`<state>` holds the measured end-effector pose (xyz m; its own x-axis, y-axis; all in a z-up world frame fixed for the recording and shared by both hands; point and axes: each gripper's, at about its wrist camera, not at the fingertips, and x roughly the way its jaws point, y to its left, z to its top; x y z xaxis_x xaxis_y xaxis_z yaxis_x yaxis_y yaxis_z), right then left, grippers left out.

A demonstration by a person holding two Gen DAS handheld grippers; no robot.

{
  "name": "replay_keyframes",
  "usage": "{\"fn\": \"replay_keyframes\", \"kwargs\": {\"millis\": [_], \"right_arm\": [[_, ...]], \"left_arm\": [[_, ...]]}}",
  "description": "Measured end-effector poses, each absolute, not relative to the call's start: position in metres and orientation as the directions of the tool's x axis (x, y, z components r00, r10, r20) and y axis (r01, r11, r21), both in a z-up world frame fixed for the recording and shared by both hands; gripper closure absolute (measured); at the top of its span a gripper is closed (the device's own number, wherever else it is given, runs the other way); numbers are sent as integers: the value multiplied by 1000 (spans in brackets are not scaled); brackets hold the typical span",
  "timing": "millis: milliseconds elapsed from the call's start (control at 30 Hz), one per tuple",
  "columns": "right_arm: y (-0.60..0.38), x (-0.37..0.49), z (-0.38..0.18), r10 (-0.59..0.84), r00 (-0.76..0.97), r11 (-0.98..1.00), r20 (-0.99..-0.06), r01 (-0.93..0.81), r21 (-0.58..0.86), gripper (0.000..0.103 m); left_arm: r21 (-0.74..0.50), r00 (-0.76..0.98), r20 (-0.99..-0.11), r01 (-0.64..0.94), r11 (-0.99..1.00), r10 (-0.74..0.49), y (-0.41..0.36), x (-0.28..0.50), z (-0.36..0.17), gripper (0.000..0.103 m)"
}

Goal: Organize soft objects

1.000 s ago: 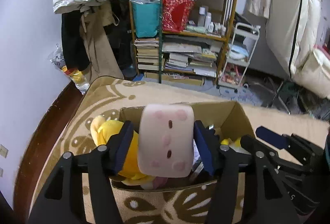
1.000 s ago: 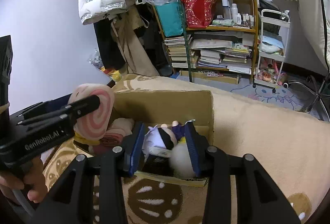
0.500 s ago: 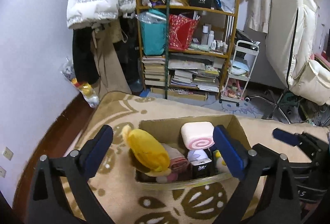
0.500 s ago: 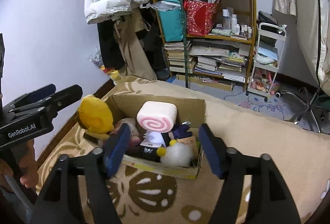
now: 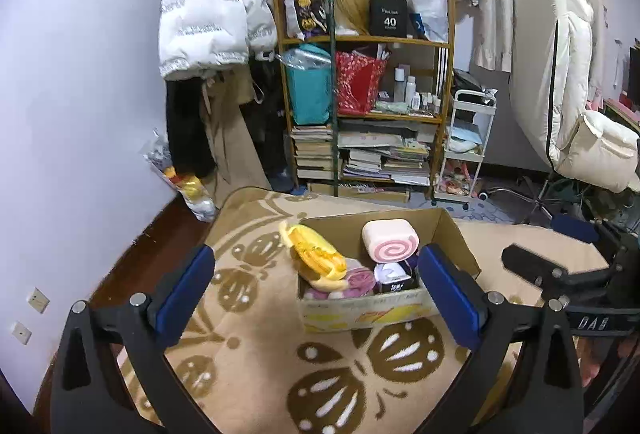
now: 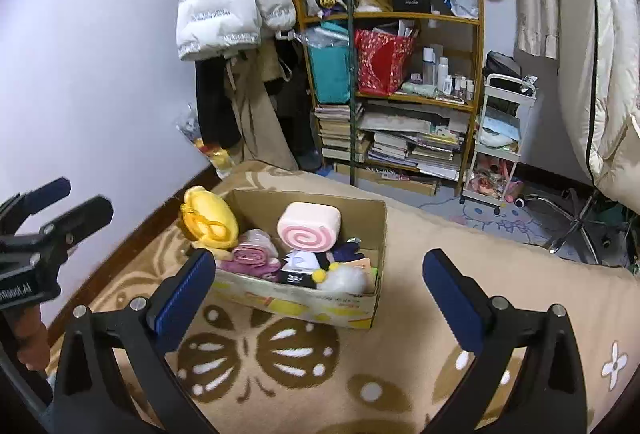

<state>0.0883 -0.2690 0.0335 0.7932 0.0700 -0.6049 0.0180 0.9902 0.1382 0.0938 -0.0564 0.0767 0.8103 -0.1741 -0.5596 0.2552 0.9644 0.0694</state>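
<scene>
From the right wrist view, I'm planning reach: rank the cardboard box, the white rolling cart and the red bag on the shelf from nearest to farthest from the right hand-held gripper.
1. Cardboard box: just ahead on the rug, left of centre.
2. White rolling cart: on the floor, far right, beside the shelf.
3. Red bag: up on the shelf by the back wall.

The right hand-held gripper is opening, with nothing between its jaws.

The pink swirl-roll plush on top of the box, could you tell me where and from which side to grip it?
Probably from above: the pink swirl-roll plush lies uppermost in the cardboard box, swirl end facing the cameras. Close the pads on its two rounded long sides; the flat ends sit near the box wall and other toys.
</scene>
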Motion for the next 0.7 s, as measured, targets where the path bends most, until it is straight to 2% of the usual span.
{"fn": "replay_keyframes", "kwargs": {"millis": [200,400,567,700], "right_arm": [[-266,55,46,73,816,991,-573,6,136,0],[-262,25,45,61,831,992,-552,9,124,0],[-262,2,43,71,843,991,-533,3,136,0],[-258,-18,40,55,854,994,-517,4,112,0]], "left_arm": [[54,835,-524,228,972,-167,-38,62,80,1],[97,848,-514,211,973,-133,-30,35,65,1],[113,894,-428,197,974,-131,-22,3,61,1],[119,896,-417,217,969,-150,-17,-14,53,1]]}}
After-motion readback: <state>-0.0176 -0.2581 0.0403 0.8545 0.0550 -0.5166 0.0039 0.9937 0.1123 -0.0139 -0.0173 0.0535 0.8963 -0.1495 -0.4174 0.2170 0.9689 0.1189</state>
